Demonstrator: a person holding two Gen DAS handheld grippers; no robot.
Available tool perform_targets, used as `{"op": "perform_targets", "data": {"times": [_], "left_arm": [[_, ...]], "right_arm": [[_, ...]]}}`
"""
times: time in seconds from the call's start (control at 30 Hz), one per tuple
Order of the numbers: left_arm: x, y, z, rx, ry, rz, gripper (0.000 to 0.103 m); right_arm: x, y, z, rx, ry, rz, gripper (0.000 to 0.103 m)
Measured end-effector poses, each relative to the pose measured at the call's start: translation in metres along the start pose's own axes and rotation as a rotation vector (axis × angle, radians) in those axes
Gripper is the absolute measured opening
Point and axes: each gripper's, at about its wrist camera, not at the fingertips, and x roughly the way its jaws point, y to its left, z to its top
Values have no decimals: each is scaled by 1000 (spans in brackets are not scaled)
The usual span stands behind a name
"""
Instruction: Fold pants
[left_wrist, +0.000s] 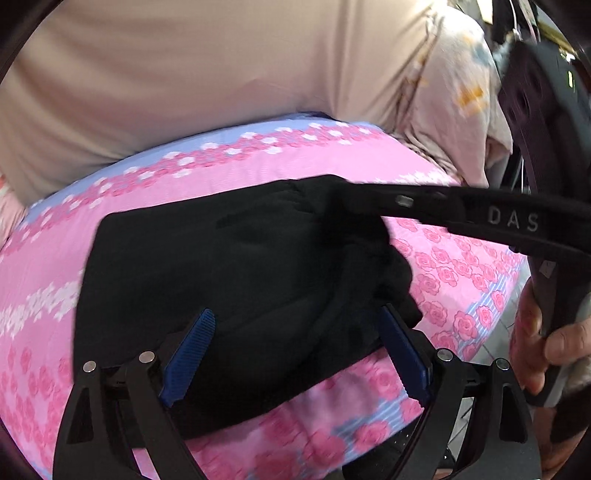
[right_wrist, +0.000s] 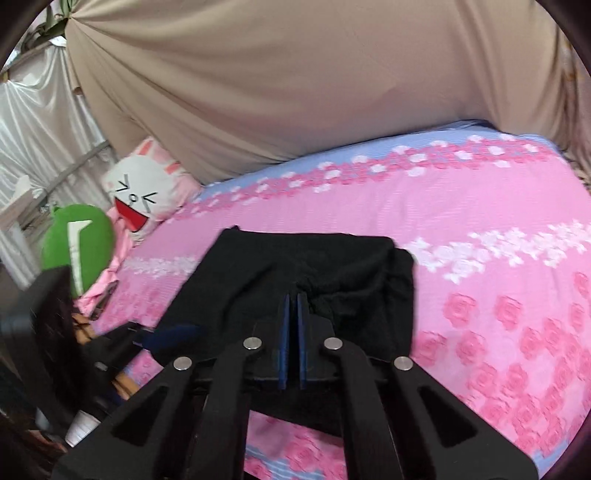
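Observation:
The black pants (left_wrist: 229, 273) lie folded into a compact bundle on the pink floral bedsheet (left_wrist: 258, 166). My left gripper (left_wrist: 295, 317) is open, its blue pads on either side of the bundle's near edge. My right gripper (right_wrist: 294, 295) is shut on the black fabric of the pants (right_wrist: 295, 258) at their near edge. The right gripper also shows in the left wrist view (left_wrist: 347, 201), reaching in from the right over the bundle, with a hand on its handle.
A beige cloth (right_wrist: 295, 92) hangs behind the bed. A white bunny pillow (right_wrist: 144, 188) and a green plush (right_wrist: 79, 243) lie at the bed's left end. A flowered cloth (left_wrist: 454, 92) hangs at the right in the left wrist view.

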Motion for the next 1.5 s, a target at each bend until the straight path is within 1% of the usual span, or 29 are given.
{"op": "perform_targets", "data": {"times": [0.07,0.1,0.13,0.17,0.2,0.23,0.27,0.3,0.33,0.37,0.4,0.43,0.5,0.53,0.6,0.67,0.73,0.8,0.83,0.87,0.93,0.97,1.07,1.23,1.3,1.33,1.37,1.47,1.5], "left_arm": [[11,-8,6,15,1,7,87],[15,-9,8,14,3,7,84],[22,-10,11,16,8,7,74],[27,-8,14,12,12,33,40],[32,-5,17,9,21,58,12],[35,2,21,-18,34,29,7],[34,9,24,-55,36,-9,7],[30,15,27,-83,26,-32,6],[19,22,32,-99,-5,-44,6],[8,27,36,-113,-38,-46,6],[-5,33,41,-127,-74,-43,6],[-22,39,48,-143,-116,-41,6],[-50,49,58,-157,-185,-33,5],[-57,51,62,-156,-204,-22,5],[-71,54,65,-158,-236,2,5],[-79,58,65,-162,-246,13,5],[-80,59,64,-163,-244,22,5],[-79,60,64,-164,-241,29,5],[-78,61,65,-163,-237,28,5],[-77,62,65,-164,-236,30,5],[-72,64,68,-164,-227,28,5],[-70,62,67,-164,-225,26,5],[-63,57,69,-151,-220,20,5],[-57,54,70,-150,-209,13,5],[-54,56,70,-147,-197,2,5],[-52,56,71,-145,-193,6,5],[-52,55,72,-143,-193,7,5],[-61,51,75,-130,-218,-8,5],[-64,48,76,-122,-231,-11,5]], "right_arm": [[6,3,2,0,4,25,3],[8,4,4,3,7,38,3],[8,2,5,9,10,43,3],[6,1,4,15,6,32,5],[0,-3,4,28,-12,9,8],[-7,-10,2,48,-31,-5,9],[-14,-17,1,64,-38,-17,13],[-23,-26,-2,80,-52,-58,20],[-30,-33,-5,90,-62,-98,27],[-36,-39,-11,94,-58,-137,41],[-37,-43,-15,97,-49,-153,48],[-37,-45,-17,102,-42,-154,50],[-30,-46,-21,110,-11,-116,55],[-24,-44,-20,108,-3,-90,57],[-9,-39,-16,85,10,-79,60],[8,-32,-10,56,28,-76,60],[21,-24,-3,27,34,-99,60],[20,-11,-1,-22,7,-155,60],[17,-7,-1,-39,-2,-160,60],[15,-5,-1,-42,-7,-156,59],[9,-3,-6,-46,-6,-143,53],[9,-3,-7,-49,-3,-144,48],[14,-8,-7,-47,6,-134,47],[45,-28,0,8,68,-69,45],[57,-30,1,9,94,-63,29],[59,-31,2,17,98,-53,9],[57,-31,5,25,91,-30,7],[15,-9,20,-24,-24,7,6],[9,-7,21,-31,-36,10,6]]}}
